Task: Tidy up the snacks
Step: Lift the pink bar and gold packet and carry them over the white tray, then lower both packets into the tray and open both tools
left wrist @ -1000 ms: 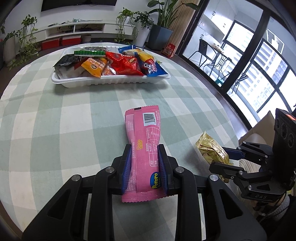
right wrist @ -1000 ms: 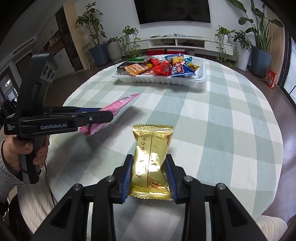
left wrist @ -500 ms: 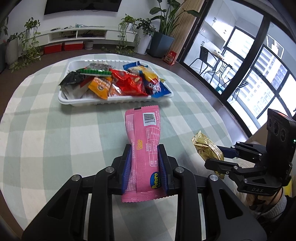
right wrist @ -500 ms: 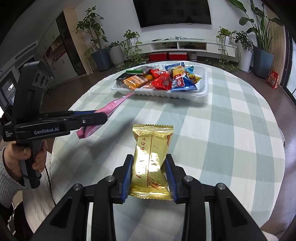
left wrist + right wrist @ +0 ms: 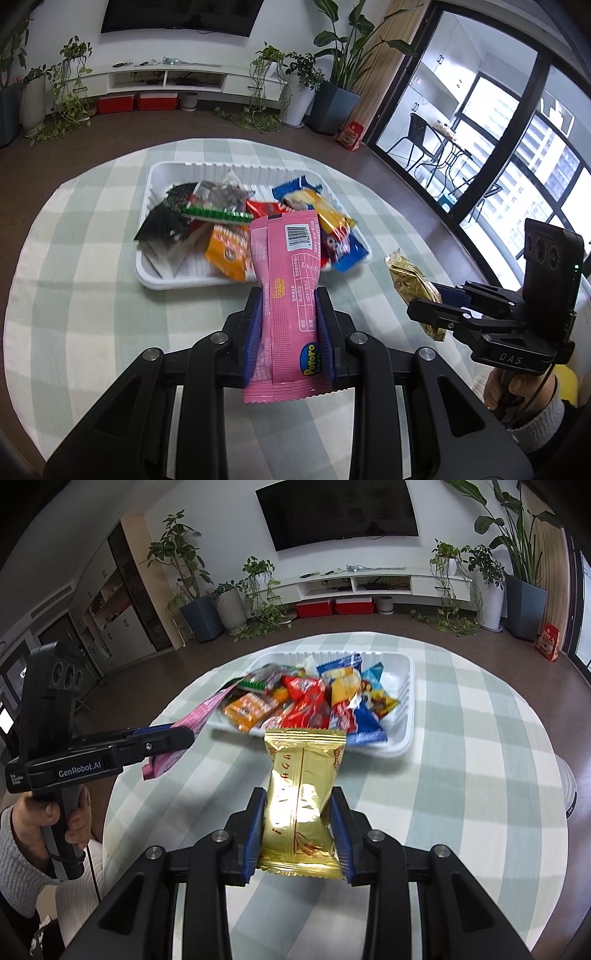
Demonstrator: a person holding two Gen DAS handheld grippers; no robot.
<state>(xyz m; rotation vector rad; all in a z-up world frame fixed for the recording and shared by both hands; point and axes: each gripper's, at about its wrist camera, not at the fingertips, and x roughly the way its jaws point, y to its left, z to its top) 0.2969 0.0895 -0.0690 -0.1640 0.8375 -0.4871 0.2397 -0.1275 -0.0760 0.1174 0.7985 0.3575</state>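
My left gripper (image 5: 289, 299) is shut on a pink Pororo snack packet (image 5: 286, 280), held in the air above the table; the packet's far end reaches over the near rim of the white tray (image 5: 173, 282). My right gripper (image 5: 298, 797) is shut on a gold snack packet (image 5: 303, 786), also held above the table, its far end near the tray's (image 5: 404, 723) front rim. The tray holds several coloured snack packets. In the left wrist view the right gripper (image 5: 430, 295) with the gold packet (image 5: 410, 278) is to the right. In the right wrist view the left gripper (image 5: 173, 734) with the pink packet (image 5: 199, 714) is to the left.
The round table has a green and white checked cloth (image 5: 92, 314). Its edge curves close on both sides. Beyond it are the brown floor, potted plants (image 5: 229, 605), a low white TV shelf (image 5: 354, 585) and glass doors (image 5: 517, 147) on the right.
Both grippers have risen and moved forward toward the tray with their packets still held. The tray now looks nearer and seen more from above.
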